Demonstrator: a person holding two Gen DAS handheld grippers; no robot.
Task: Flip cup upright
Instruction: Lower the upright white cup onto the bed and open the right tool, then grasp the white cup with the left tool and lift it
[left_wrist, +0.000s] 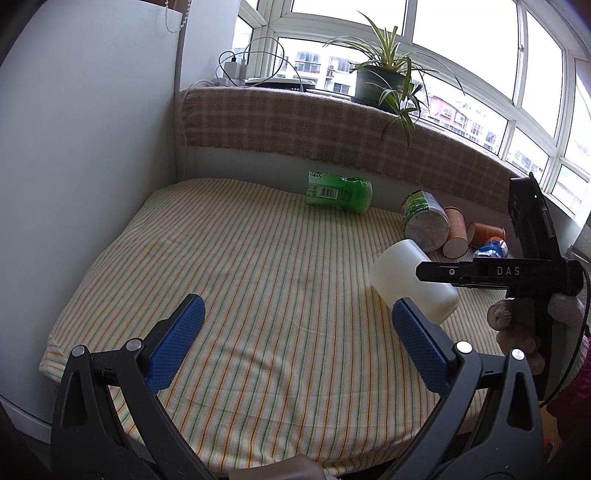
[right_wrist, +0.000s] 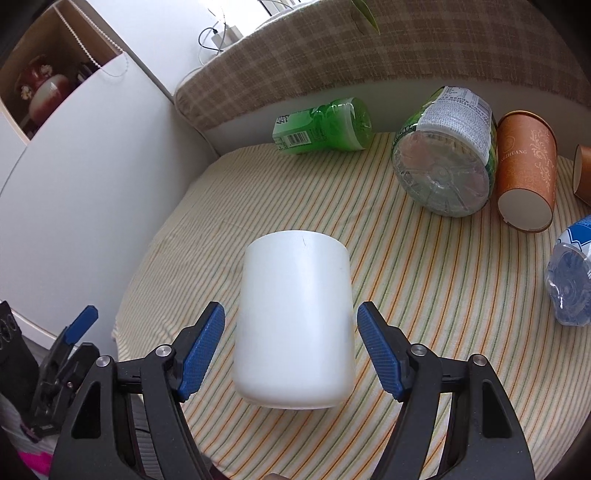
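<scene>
- White cup (right_wrist: 293, 325) lying on its side near the front right of the striped cloth (right_wrist: 424, 280), straddled by the right gripper (right_wrist: 291, 343); closed flat end pointing away from the right wrist camera.
- Right gripper spread wide, blue pads (right_wrist: 203, 350) flanking the cup wall with a gap on each side; nothing clamped yet.
- Left gripper (left_wrist: 295, 343) also spread wide, empty, hovering over bare cloth just beside the cup (left_wrist: 410, 280).
- Probably light: thin, matte, slightly translucent plastic, plain cylinder with rounded edges, no handle visible.
- Likely stiff enough to hold shape, though a thin wall may flex under a hard squeeze; moderate pressure advisable.
- Smooth sides, possibly slippery; knurled blue pads should help.
- Best hold: mid-body across the round wall, pads opposite each other, leaving room to rotate the open end upward.
- Soft, wrinkled cloth underneath: free to roll if nudged, and a less steady base once stood up.
- Clutter behind, well apart: green bottle (right_wrist: 321, 125), clear ribbed jar (right_wrist: 443, 162), brown paper cup (right_wrist: 524, 173), blue bottle (right_wrist: 570, 280).
</scene>
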